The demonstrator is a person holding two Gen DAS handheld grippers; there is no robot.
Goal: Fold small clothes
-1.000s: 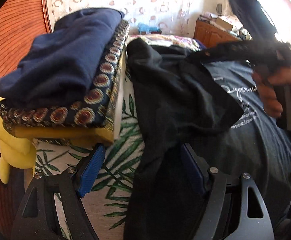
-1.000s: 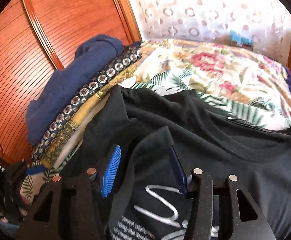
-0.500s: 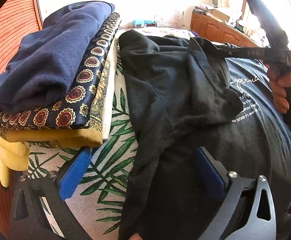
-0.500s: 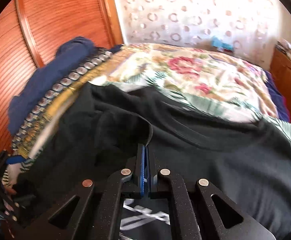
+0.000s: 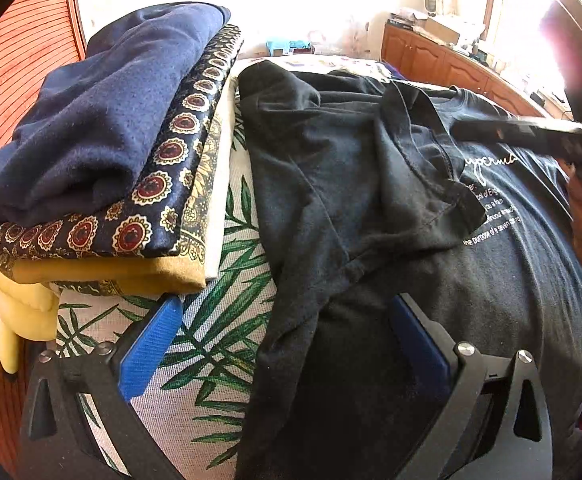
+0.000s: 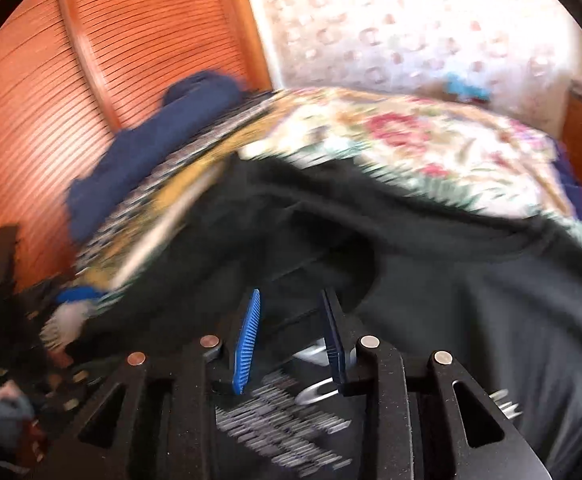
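Right gripper (image 6: 291, 336) jaws, clenched 0.5 s ago, are now released over the black printed cotton T-shirt (image 5: 371, 184) on the leaf-patterned bed (image 5: 211, 320), sleeve folded inward; left gripper (image 5: 283, 340) gapes, straddling its hem to re-grip.

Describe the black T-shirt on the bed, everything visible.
The black T-shirt is soft, matte knit with white printed script and small text on the chest. It lies spread on the leaf-print bedspread, print up, with one sleeve folded inward over the chest, its hem partly covering the lettering. The fabric is wrinkled, not yet squared. Its near edge passes between the open fingers of the left gripper. The right gripper hovers open above the print; that view is blurred. A stack of folded clothes sits beside it.
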